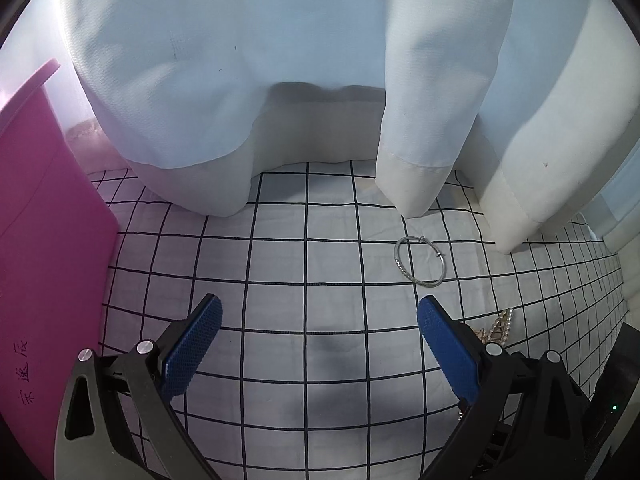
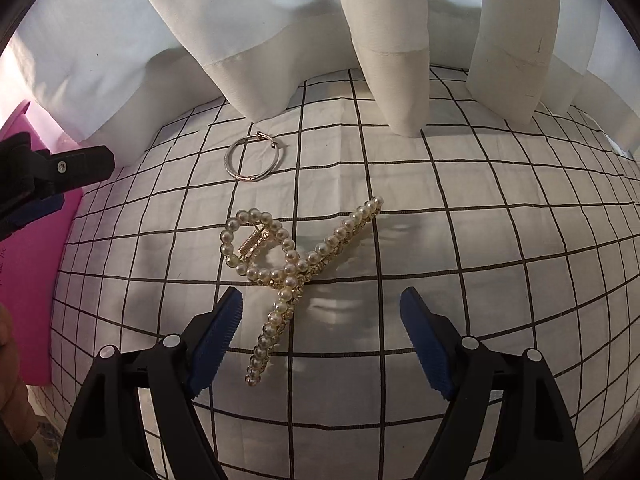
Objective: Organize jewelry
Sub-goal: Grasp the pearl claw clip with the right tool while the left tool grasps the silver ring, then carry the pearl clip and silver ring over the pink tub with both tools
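White curtains (image 2: 384, 60) are hanging over a tabletop covered by a black-grid cloth (image 2: 480, 240), with two grippers hovering above it.

Right gripper (image 2: 321, 312) is standing wide open, empty, with the pearl hair claw clip (image 2: 288, 268) lying on the cloth partly between its fingers. Left gripper (image 1: 319, 320) is also standing open and gripping nothing. Silver bangle (image 1: 420, 260) is lying flat near the curtain hem, beyond the clip. Pink box (image 1: 44, 260) is sitting at the left edge.

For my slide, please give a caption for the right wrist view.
Open right claw above a pearl clip on a grid cloth, bangle behind.
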Demonstrator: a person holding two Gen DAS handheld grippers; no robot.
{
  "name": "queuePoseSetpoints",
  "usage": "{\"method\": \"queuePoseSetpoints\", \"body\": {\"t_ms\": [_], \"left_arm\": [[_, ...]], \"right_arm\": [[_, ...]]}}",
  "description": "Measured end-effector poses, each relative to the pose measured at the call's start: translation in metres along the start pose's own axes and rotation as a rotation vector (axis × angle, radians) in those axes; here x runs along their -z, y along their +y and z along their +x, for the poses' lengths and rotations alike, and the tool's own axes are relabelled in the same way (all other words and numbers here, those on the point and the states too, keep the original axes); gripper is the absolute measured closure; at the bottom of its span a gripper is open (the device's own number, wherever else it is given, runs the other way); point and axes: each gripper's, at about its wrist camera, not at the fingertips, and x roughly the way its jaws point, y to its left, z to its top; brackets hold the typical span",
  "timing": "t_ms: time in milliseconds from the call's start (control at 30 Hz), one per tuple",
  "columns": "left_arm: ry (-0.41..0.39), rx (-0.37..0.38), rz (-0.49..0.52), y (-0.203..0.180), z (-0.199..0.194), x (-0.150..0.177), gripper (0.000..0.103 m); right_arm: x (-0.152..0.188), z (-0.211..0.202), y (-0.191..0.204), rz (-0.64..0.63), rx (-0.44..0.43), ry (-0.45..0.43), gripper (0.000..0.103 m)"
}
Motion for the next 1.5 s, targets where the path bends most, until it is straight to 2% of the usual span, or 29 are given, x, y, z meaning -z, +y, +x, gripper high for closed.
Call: {"method": "queuePoseSetpoints", "body": {"t_ms": [67, 133, 200, 267, 300, 367, 600, 733, 833, 933, 1133, 1200, 1267, 1400, 1500], "left_arm": [[0.005, 0.007, -0.001, -0.001, 0.005, -0.001, 0.007], [0.009, 0.017, 0.001, -0.003, 0.01, -0.001, 0.007], [0.014, 0.028, 0.003, -0.006, 0.015, -0.001, 0.007], [0.023, 0.04, 0.007, -0.011, 0.021, 0.0, 0.007], [0.025, 0.047, 0.009, -0.014, 0.023, 0.001, 0.007], [0.026, 0.058, 0.016, -0.021, 0.029, 0.002, 0.007], [0.022, 0.1, 0.051, -0.047, 0.051, -0.001, 0.007], [0.034, 0.086, 0.087, -0.065, 0.066, -0.005, 0.007], [0.054, 0.093, 0.078, -0.072, 0.079, -0.01, 0.007], [0.067, 0.07, 0.08, -0.077, 0.09, -0.013, 0.007], [0.017, -0.018, 0.156, -0.099, 0.099, -0.011, 0.006], [0.003, -0.017, 0.152, -0.104, 0.1, -0.01, 0.006], [-0.004, -0.005, 0.169, -0.108, 0.097, -0.008, 0.013], [-0.012, 0.032, 0.22, -0.116, 0.086, -0.002, 0.052], [0.002, 0.05, 0.204, -0.113, 0.083, -0.002, 0.055]], "right_arm": [[0.0, 0.002, 0.001, -0.016, 0.017, -0.022, 0.028], [-0.001, 0.001, 0.001, -0.027, 0.026, -0.043, 0.041], [-0.003, 0.0, -0.003, -0.022, 0.037, -0.056, 0.066], [-0.006, 0.0, -0.01, -0.007, 0.037, -0.061, 0.083], [-0.008, 0.0, -0.014, -0.002, 0.034, -0.065, 0.085], [-0.01, 0.002, -0.023, 0.015, 0.019, -0.07, 0.085], [-0.013, 0.001, -0.054, 0.054, 0.049, -0.088, 0.086], [-0.011, -0.004, -0.064, 0.062, 0.059, -0.092, 0.086], [-0.008, -0.007, -0.067, 0.052, 0.063, -0.097, 0.086], [-0.008, -0.006, -0.067, 0.053, 0.064, -0.102, 0.086], [-0.008, -0.007, -0.067, 0.061, 0.065, -0.108, 0.086], [-0.008, -0.007, -0.066, 0.063, 0.065, -0.107, 0.086], [-0.008, -0.007, -0.066, 0.063, 0.066, -0.107, 0.086], [-0.008, -0.006, -0.065, 0.065, 0.062, -0.105, 0.086], [-0.009, -0.006, -0.065, 0.062, 0.056, -0.103, 0.086]]}}
